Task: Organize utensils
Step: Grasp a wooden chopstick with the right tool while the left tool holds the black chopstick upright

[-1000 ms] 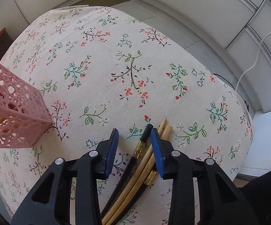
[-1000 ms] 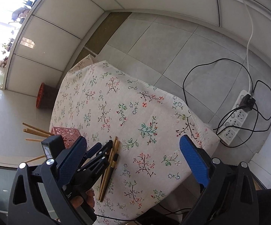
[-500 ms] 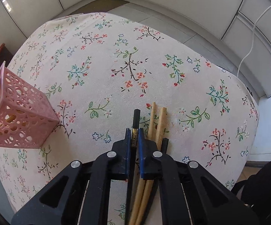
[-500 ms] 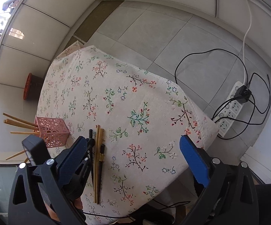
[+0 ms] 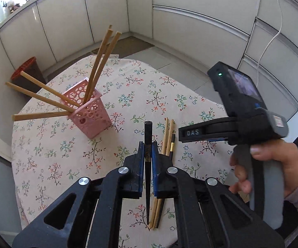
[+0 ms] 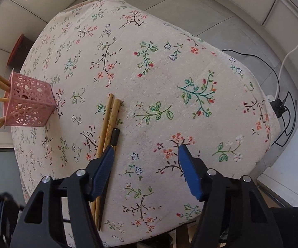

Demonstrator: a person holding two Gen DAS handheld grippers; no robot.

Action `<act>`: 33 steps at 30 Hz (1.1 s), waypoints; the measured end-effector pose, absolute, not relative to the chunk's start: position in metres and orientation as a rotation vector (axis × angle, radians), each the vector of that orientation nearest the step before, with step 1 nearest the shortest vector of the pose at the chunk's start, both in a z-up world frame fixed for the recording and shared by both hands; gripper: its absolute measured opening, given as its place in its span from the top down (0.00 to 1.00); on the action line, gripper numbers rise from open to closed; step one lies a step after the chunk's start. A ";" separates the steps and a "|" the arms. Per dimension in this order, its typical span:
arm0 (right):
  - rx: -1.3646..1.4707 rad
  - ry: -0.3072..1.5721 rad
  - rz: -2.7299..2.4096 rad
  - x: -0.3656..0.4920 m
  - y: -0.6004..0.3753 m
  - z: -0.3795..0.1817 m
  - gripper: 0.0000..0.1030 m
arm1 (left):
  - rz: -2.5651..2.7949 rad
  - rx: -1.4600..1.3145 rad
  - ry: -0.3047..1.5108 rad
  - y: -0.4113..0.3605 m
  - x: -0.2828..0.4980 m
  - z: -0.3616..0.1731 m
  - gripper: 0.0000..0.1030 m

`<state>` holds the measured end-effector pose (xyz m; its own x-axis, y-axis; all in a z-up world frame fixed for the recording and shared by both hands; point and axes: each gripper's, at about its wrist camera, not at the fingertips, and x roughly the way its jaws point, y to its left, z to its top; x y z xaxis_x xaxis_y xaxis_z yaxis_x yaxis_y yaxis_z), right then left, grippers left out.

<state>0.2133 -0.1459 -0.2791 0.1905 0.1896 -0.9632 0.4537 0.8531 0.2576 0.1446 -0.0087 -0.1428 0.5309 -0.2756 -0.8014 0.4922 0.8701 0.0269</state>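
My left gripper (image 5: 148, 144) is shut on a black chopstick (image 5: 148, 132) and holds it lifted above the floral tablecloth (image 5: 128, 95). Below it lie two wooden chopsticks (image 5: 168, 134) and another black chopstick (image 5: 172, 144). A pink perforated holder (image 5: 89, 108) stands to the left with several wooden chopsticks (image 5: 99, 62) in it. My right gripper (image 6: 145, 155) is open just above the cloth, its left finger over the lying wooden chopsticks (image 6: 109, 119) and black chopstick (image 6: 114, 137). The holder also shows in the right wrist view (image 6: 28, 103).
The right hand-held gripper body (image 5: 241, 111) hangs over the table's right side. A red-rimmed bin (image 5: 28, 72) stands on the floor beyond the table. A power strip with cables (image 6: 279, 105) lies on the floor to the right, past the table edge (image 6: 252, 76).
My left gripper closed on the black chopstick and lifted it off the table, tilting up. My right gripper came down close to the remaining chopsticks.
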 end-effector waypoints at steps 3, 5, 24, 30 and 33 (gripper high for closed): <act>0.565 1.388 -0.225 0.216 -0.142 -0.284 0.40 | -0.471 0.249 0.877 0.001 0.137 -0.133 0.94; 0.560 1.383 -0.227 0.219 -0.139 -0.283 0.40 | -0.474 0.232 0.863 0.006 0.135 -0.128 0.94; 0.384 1.379 -0.306 0.221 -0.117 -0.284 0.54 | -0.473 0.174 0.831 0.028 0.132 -0.115 0.94; 0.437 1.388 -0.293 0.221 -0.121 -0.283 0.50 | -0.475 0.176 0.834 0.026 0.133 -0.115 0.94; 0.318 1.367 -0.328 0.225 -0.095 -0.286 0.50 | -0.470 0.178 0.838 0.026 0.134 -0.117 0.94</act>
